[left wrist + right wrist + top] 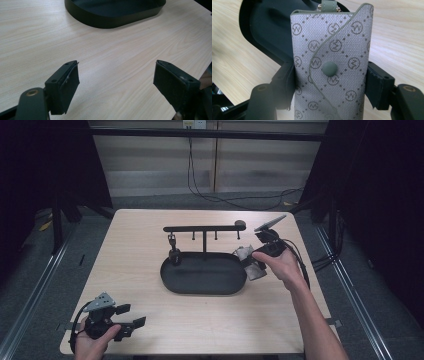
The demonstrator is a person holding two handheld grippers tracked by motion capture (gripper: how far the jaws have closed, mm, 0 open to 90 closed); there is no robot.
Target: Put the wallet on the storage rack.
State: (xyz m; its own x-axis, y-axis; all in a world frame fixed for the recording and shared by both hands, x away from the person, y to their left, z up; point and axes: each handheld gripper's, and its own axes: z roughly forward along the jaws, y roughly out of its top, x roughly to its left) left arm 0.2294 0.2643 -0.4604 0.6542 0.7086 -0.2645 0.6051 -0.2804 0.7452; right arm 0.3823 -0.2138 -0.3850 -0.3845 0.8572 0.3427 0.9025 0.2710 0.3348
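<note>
The wooden table [150, 270] carries everything, and the black oval tray [204, 275] near its middle is the thing to place the rest by. From the tray's far rim rises a black rack [204, 228], a post with a long crossbar and small hooks hanging beneath it; a small dark item [174, 254] dangles from the hook at the left end, low over the tray's far left corner. At the tray's right end you hold your right gripper [251, 261] with your right hand [282, 265], and its jaws are clamped on a grey patterned pouch [332, 62], one pad pressed against each side. In the right gripper view the pouch stands upright between the pads, its curved flap closed by a round grey snap [329, 68], a small strap tab at its top edge, and the tray's wall lies just behind it. Well apart from the tray, toward the near left corner of the table, your left gripper [127, 319] rests in your left hand [90, 342]; its jaws stand wide with only bare wood between them, and the tray's near wall shows ahead of it in the left gripper view.
</note>
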